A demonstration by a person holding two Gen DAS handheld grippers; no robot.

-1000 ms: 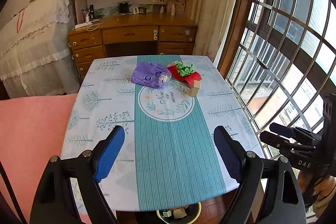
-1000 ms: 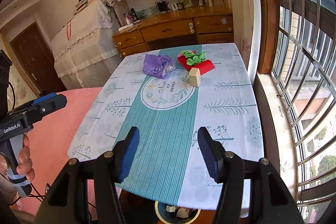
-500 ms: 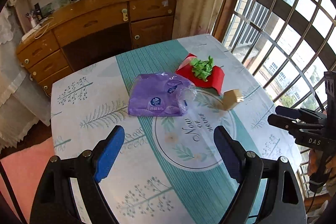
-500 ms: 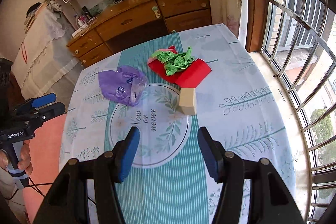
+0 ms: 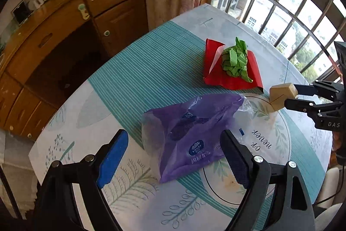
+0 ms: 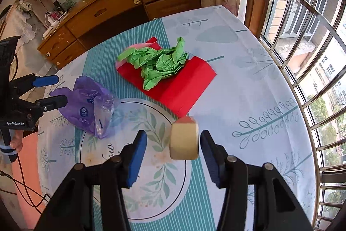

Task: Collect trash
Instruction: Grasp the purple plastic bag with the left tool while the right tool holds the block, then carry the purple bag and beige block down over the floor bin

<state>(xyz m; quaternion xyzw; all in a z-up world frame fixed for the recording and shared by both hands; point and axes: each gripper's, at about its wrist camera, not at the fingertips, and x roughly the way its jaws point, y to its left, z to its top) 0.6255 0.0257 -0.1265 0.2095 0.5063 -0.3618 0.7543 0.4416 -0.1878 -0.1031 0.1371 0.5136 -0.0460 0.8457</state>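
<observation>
A crumpled purple plastic bag (image 5: 190, 129) lies on the tablecloth, and my left gripper (image 5: 173, 140) hangs open over its near end, one finger on each side. A small beige block (image 6: 183, 140) stands between the fingers of my right gripper (image 6: 173, 144), whose jaws are closing; a gap still shows at the left pad. Beyond the block, crumpled green paper (image 6: 160, 64) rests on a red envelope (image 6: 186, 86). The right wrist view has the left gripper (image 6: 60, 90) at the purple bag (image 6: 86, 105). The left wrist view has the right gripper (image 5: 290, 95) at the block (image 5: 281, 94).
The table (image 6: 248, 101) wears a white and teal leaf-print cloth. A wooden desk with drawers (image 6: 129, 3) stands behind it. A barred window (image 6: 313, 36) runs along the right. A hand (image 6: 17, 142) grips the left gripper's handle.
Both grippers have come forward and down over the table. The left now straddles the purple bag. The right now brackets the beige block, and its jaws have narrowed.
</observation>
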